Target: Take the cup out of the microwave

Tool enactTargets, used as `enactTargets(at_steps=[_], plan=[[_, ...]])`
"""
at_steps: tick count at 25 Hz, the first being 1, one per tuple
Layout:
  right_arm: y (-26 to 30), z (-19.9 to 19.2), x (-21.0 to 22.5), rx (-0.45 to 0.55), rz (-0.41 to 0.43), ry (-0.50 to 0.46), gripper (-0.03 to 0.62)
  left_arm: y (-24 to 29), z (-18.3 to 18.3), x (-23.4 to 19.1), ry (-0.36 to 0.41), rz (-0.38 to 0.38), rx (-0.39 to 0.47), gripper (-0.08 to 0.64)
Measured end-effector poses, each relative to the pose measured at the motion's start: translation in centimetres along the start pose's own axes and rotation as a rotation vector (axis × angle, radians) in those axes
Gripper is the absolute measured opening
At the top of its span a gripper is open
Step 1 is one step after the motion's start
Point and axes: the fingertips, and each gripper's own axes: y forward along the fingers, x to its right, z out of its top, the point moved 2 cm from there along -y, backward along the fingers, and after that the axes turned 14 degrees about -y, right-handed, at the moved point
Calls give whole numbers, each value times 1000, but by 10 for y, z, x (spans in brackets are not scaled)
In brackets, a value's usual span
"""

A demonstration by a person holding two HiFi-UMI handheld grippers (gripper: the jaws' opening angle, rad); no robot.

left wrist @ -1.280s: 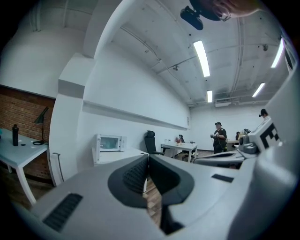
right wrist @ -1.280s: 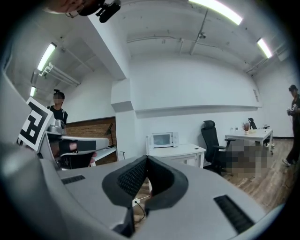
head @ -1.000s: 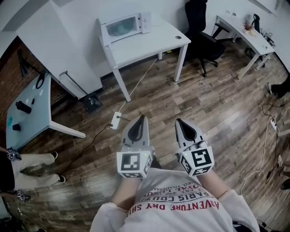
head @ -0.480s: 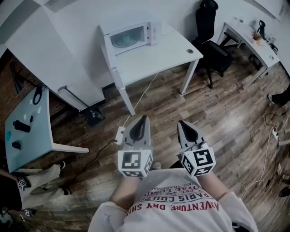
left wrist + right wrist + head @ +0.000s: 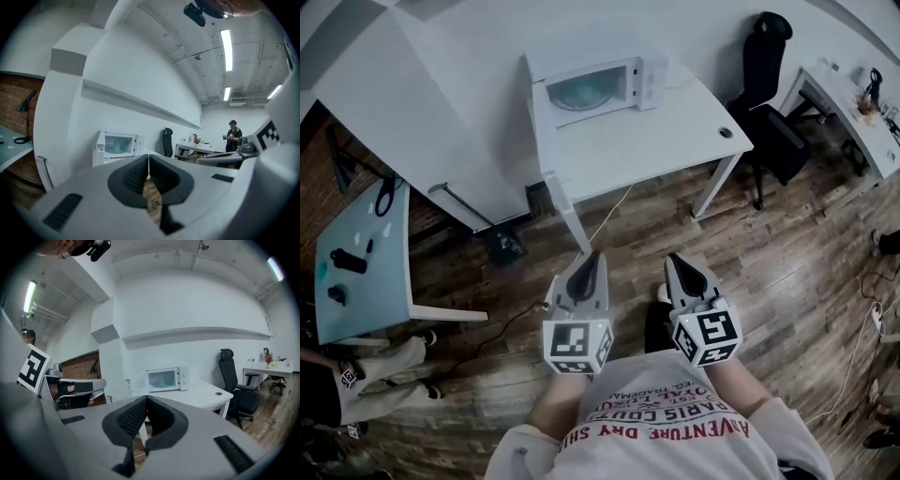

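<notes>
From the head view, you stand on the wooden floor with both tools held out level. The left gripper (image 5: 594,257) and the right gripper (image 5: 673,260) sit side by side, well apart from the white counter (image 5: 675,131) ahead. The microwave (image 5: 598,85) stands at the counter's back left corner with its door shut. The cup must be inside. A pale greenish shape shows behind the glass, but I can't tell whether that's it.

Over to the left gripper view: your fingers (image 5: 136,176) are clenched tip to tip, with nothing between them. The microwave (image 5: 117,145) lies ahead and a little left of the tips, and another person stands far off on the right.

In the right gripper view the fingers (image 5: 133,418) are also pressed together and empty. Here the microwave (image 5: 164,379) sits just right of the tips, with a black chair (image 5: 232,376) beyond the counter's far end.

So the target lies dead ahead between your two hands, and neither is clearly nearer. The control panel is on the right, so I'd judge the door's free edge sits there, favouring your right hand for the pull.
</notes>
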Motion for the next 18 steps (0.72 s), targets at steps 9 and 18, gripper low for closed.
enactTargets(at_steps=[9, 18], plan=[[104, 26, 87, 34, 177, -47, 11, 120, 37, -3, 3, 136, 61, 9], [190, 33, 187, 36, 289, -71, 11, 240, 54, 10, -6, 233, 86, 9]])
